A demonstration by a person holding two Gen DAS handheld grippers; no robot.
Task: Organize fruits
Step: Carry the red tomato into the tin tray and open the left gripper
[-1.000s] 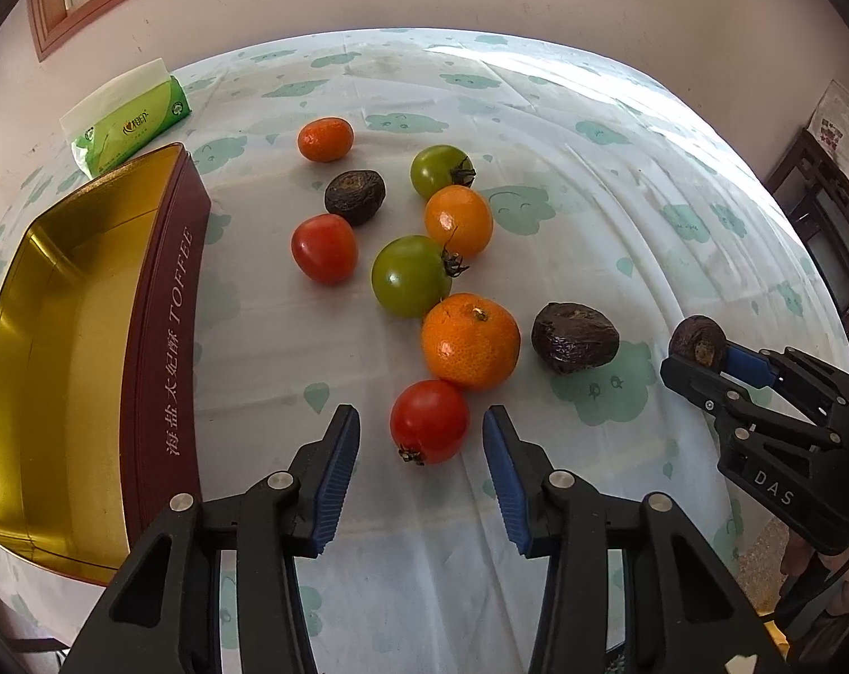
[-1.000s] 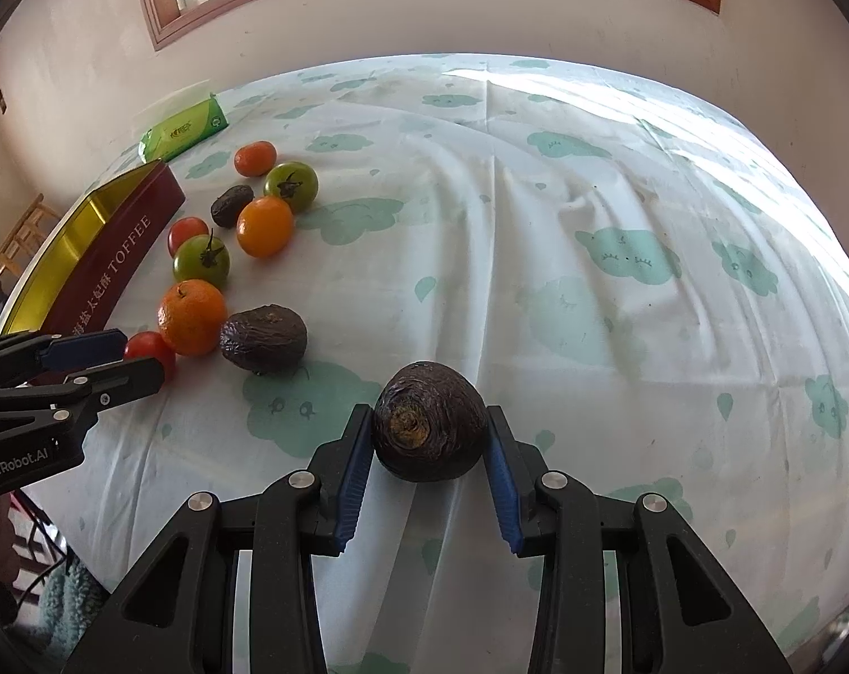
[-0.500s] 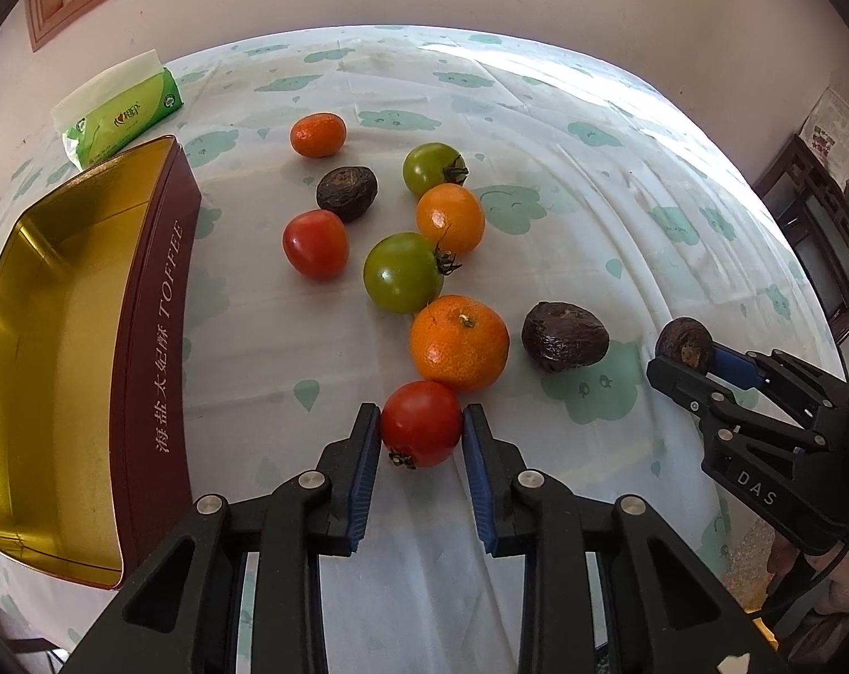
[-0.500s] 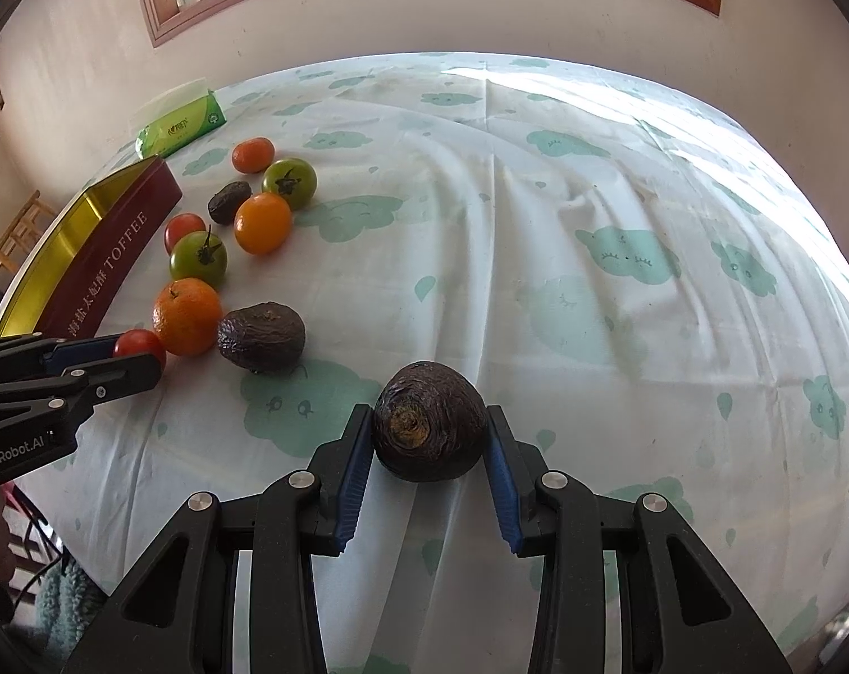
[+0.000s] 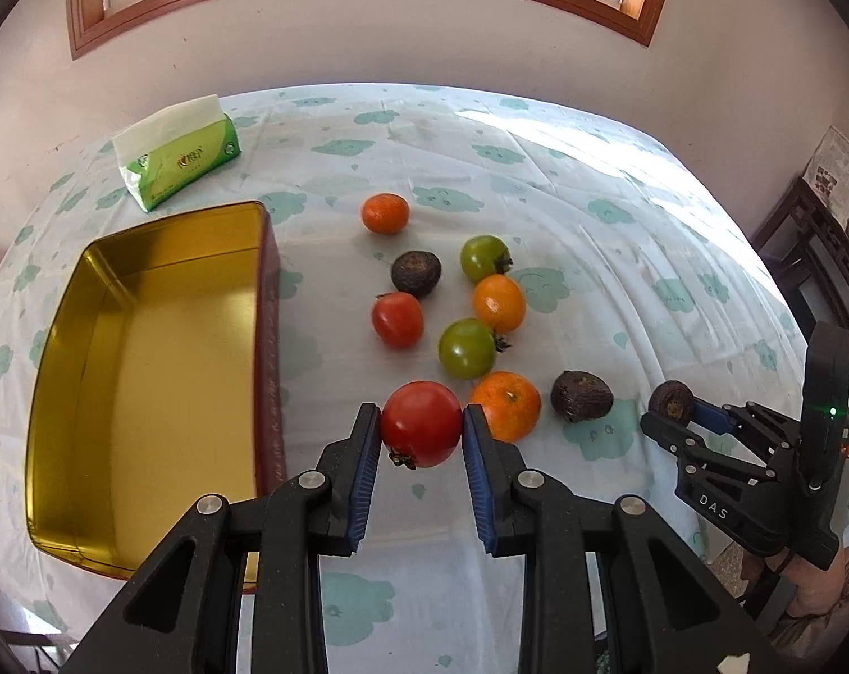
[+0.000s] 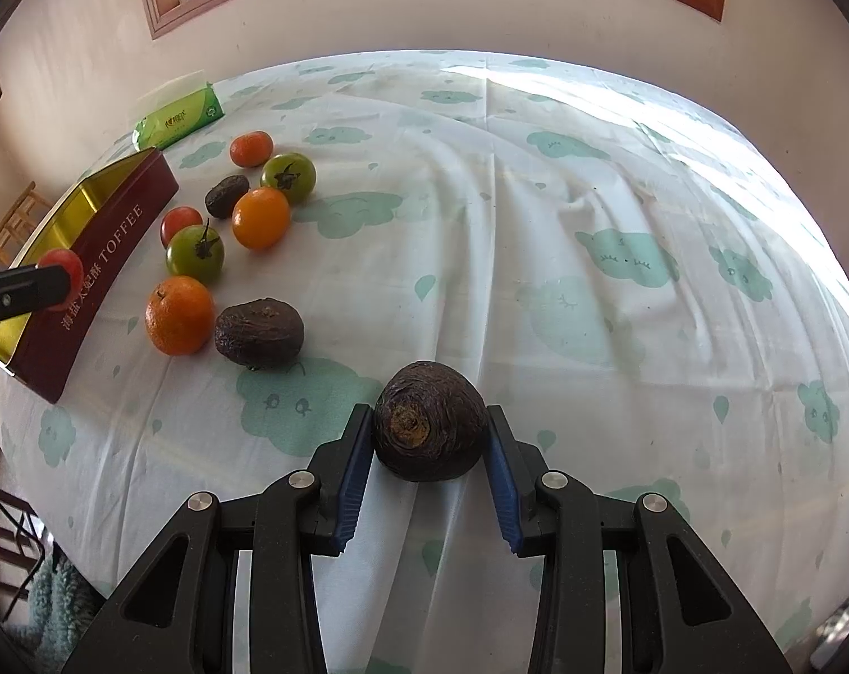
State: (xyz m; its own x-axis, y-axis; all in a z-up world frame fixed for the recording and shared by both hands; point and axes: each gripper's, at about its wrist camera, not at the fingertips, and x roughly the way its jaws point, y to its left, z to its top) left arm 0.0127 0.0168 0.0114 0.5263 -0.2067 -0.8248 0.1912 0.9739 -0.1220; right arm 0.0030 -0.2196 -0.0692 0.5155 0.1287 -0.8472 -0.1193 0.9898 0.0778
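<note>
My left gripper [image 5: 421, 427] is shut on a red tomato [image 5: 420, 424] and holds it above the cloth, right of the open gold tin [image 5: 144, 359]. My right gripper [image 6: 429, 429] is shut on a dark wrinkled passion fruit [image 6: 429, 427] held over the table; it also shows in the left wrist view [image 5: 671, 400]. Loose on the cloth lie an orange [image 5: 506, 405], a dark passion fruit [image 5: 580, 396], two green tomatoes [image 5: 467, 348] [image 5: 484, 257], an orange tomato [image 5: 498, 303], a red tomato [image 5: 397, 319], another dark fruit [image 5: 416, 273] and a small orange [image 5: 385, 213].
A green tissue pack [image 5: 177, 154] lies behind the tin, which reads TOFFEE on its maroon side [image 6: 110, 258]. The white cloth with green clouds [image 6: 593, 236] covers the table. A dark cabinet [image 5: 817, 269] stands at the right, a wall with a window behind.
My left gripper closed on the near red tomato and lifted it up off the cloth, tilting up to show the tin's inside. My right gripper kept holding its passion fruit.
</note>
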